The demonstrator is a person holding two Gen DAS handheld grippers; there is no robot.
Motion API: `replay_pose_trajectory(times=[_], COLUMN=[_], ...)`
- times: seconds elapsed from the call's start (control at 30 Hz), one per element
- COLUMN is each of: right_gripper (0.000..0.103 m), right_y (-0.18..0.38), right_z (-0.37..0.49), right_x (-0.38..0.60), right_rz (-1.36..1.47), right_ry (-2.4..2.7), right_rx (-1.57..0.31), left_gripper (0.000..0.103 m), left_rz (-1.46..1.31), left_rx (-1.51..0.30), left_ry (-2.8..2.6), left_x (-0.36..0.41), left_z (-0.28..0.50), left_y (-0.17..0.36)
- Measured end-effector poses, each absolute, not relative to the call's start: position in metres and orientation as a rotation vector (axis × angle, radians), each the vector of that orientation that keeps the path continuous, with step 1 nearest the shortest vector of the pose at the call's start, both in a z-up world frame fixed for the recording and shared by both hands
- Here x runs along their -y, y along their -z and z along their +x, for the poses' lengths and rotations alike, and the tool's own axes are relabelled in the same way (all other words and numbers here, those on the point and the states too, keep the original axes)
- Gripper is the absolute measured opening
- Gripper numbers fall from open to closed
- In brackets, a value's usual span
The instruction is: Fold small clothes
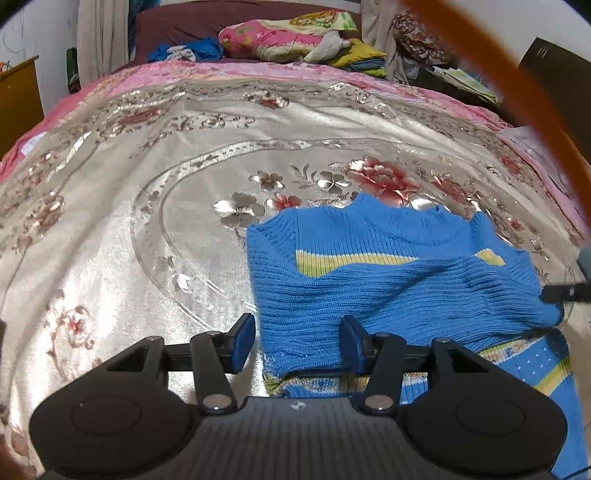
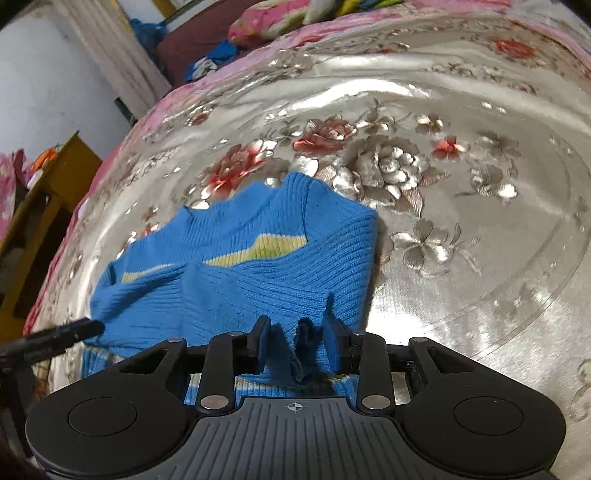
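Two wrist cameras look down along their grippers at a bed covered with a shiny silver bedspread [image 1: 147, 229] embroidered with red and grey flowers.

Nearest in the left wrist view, the left gripper [image 1: 297, 343] stands partly open, its blue pads apart. The near left edge of a small blue knitted sweater [image 1: 369, 291] lies between the pads, but neither pad presses on it. The sweater is ribbed, with a yellow stripe across the chest, and has been folded over itself; a patterned hem with yellow and white bands shows beneath the fold, close to the gripper.

Nearest in the right wrist view, the right gripper [image 2: 297, 341] is also partly open. A bunched fold of the sweater [image 2: 236, 280] stands up between its pads, against the right-hand pad and clear of the left-hand one. The tip of the other gripper reaches the sweater's far left corner in this view.

The sweater lies on the near part of the bed, collar pointing away from the cameras.

Farther off, the bedspread ends in a pink border. Beyond it sit a pink floral pillow [image 1: 273, 38], a heap of blue cloth [image 1: 188, 51], and a maroon headboard [image 1: 207, 20]. A wooden cabinet [image 2: 55, 177] stands beside the bed.
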State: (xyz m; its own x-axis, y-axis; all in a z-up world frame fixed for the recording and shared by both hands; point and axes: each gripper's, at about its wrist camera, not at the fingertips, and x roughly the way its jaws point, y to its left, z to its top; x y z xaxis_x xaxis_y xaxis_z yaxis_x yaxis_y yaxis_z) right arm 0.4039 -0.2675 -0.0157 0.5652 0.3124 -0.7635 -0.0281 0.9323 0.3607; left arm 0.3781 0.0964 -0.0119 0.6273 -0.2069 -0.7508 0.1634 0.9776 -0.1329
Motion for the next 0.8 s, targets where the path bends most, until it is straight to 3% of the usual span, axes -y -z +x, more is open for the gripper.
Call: replay_pose_trajectory(times=[0.33, 0.37, 0.47, 0.8], right_gripper=[0.032, 0.030, 0.011, 0.007], right_y=[0.026, 0.026, 0.023, -0.016], right_z=[0.422, 0.421, 0.421, 0.425], right_x=[0.258, 0.255, 0.251, 0.262], right_rz=[0.286, 0.257, 0.221, 0.239], right_ry=[-0.214, -0.217, -0.226, -0.168], right_rx=[-0.960, -0.957, -0.956, -0.752], left_gripper=[0.055, 0.055, 0.055, 0.056], left_rz=[-0.017, -0.012, -0.012, -0.026], left_rx=[-0.857, -0.858, -0.863, -0.853], left_ry=[0.238, 0.240, 0.241, 0.229], left_x=[-0.082, -0.080, -0.077, -0.079], left_z=[0.382, 0.382, 0.384, 0.387], left_y=[0.006, 0.007, 0.009, 0.010])
